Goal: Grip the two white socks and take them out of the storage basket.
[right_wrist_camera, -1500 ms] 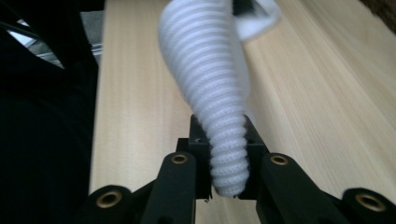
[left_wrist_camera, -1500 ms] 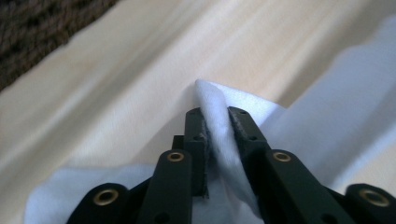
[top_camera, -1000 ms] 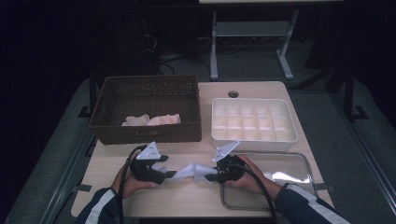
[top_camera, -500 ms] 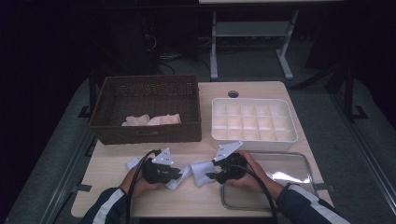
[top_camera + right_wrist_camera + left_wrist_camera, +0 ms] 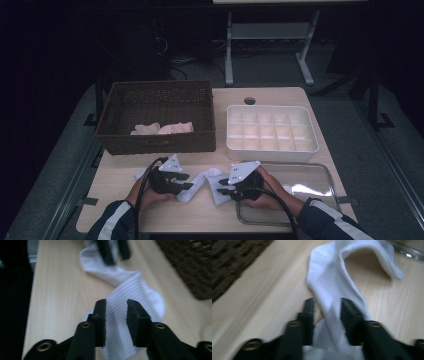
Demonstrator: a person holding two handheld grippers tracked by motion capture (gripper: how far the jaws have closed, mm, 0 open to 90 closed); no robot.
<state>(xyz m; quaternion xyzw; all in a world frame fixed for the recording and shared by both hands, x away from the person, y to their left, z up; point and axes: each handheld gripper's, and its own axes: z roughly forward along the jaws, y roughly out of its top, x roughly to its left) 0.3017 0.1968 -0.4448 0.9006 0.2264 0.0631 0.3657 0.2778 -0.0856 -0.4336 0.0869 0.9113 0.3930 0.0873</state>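
Near edge of the counter (image 5: 200, 212) — a white sock (image 5: 206, 184) lies stretched between the two hands, probably so that each end can be worked separately for folding or rolling.

Left tongs (image 5: 327, 305): jaws part-open, having just widened, the twisted middle of the sock running up between them. The cloth fills most of the gap; I cannot tell whether the pads press on it.

Right tongs (image 5: 116, 305): jaws straddle the ribbed end of the sock, having just narrowed, but with a clear gap over the fabric — not gripping.

Beside the right hand (image 5: 267, 192), a clear tray (image 5: 310, 190) on the counter. Farther back, a wicker basket (image 5: 157, 142) holding more pale cloth items (image 5: 162, 128), and a white divided box (image 5: 272, 131), cells empty — likely where finished socks go.
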